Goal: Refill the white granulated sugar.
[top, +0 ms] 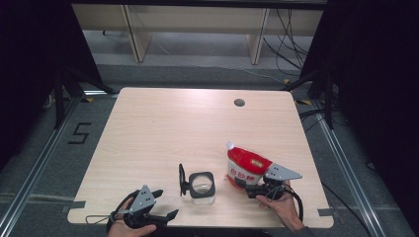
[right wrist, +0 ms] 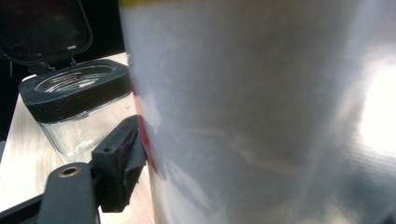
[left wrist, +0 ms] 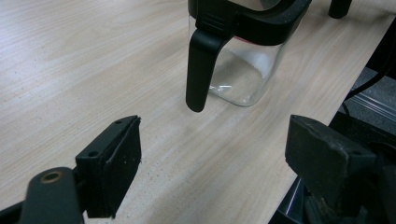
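Gripping looks under way on the red and white pouch (top: 245, 167), which lies on the surface (top: 163, 128) directly ahead of the right tool (top: 253, 190), spout end pointing away from the hand. In the right tool's own view the pouch's silvery side (right wrist: 280, 107) sits between the jaws; the one visible pad (right wrist: 122, 161) touches or nearly touches the pouch's edge, the other is hidden behind it. Jaws stand wide; I cannot tell whether they press yet, so read as not yet clamped. Likely taken from the bottom end so the spout can later be tipped toward the jar.

Glass jar (top: 202, 187) with black collar stands upright just to the left of the right tool, between the two tools. Its hinged lid (top: 182, 179) is flipped open and stands up on the side away from the pouch, leaving the mouth clear, probably to receive a pour.

Left tool (top: 165, 205) rests low at the near edge of the surface, jaws wide apart with nothing between them. From its own view the jar (left wrist: 243, 70) is a little ahead, the lid's black tab (left wrist: 201, 70) hanging down toward it. Judged: waiting there to steady the jar.
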The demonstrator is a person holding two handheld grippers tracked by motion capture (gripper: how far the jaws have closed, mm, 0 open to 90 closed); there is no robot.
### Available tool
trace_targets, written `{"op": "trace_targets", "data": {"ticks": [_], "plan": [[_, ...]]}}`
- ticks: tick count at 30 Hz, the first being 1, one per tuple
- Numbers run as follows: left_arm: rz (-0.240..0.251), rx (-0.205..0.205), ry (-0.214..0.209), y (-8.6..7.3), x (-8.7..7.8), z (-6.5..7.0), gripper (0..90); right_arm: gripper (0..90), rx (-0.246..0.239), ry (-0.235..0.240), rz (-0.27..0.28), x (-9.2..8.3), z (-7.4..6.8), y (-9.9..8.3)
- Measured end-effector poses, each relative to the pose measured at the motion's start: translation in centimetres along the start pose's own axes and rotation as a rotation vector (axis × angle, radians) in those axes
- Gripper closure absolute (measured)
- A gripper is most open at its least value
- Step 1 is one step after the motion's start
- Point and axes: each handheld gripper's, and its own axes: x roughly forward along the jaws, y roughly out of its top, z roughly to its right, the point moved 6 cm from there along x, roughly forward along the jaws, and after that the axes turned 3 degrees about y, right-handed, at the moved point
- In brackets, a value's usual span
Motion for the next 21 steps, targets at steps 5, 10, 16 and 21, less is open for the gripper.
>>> {"op": "trace_targets", "data": {"ticks": [5,10,16,21], "plan": [[0.005,-0.002,-0.001,0.06,0.08,0.05,18.0,27.6,-0.027,0.002,-0.012,0.36,0.14,0.06],[0.000,0.009,-0.001,0.02,-0.01,-0.06,18.0,28.6,-0.026,-0.002,-0.024,0.68,0.06,0.07],[0.008,-0.004,-0.002,0.06,0.11,0.07,18.0,29.3,-0.006,-0.008,0.000,0.97,-0.07,0.18],[0.001,0.007,-0.001,0.03,0.02,-0.06,18.0,31.6,-0.002,-0.013,-0.009,1.00,-0.09,0.19]]}}
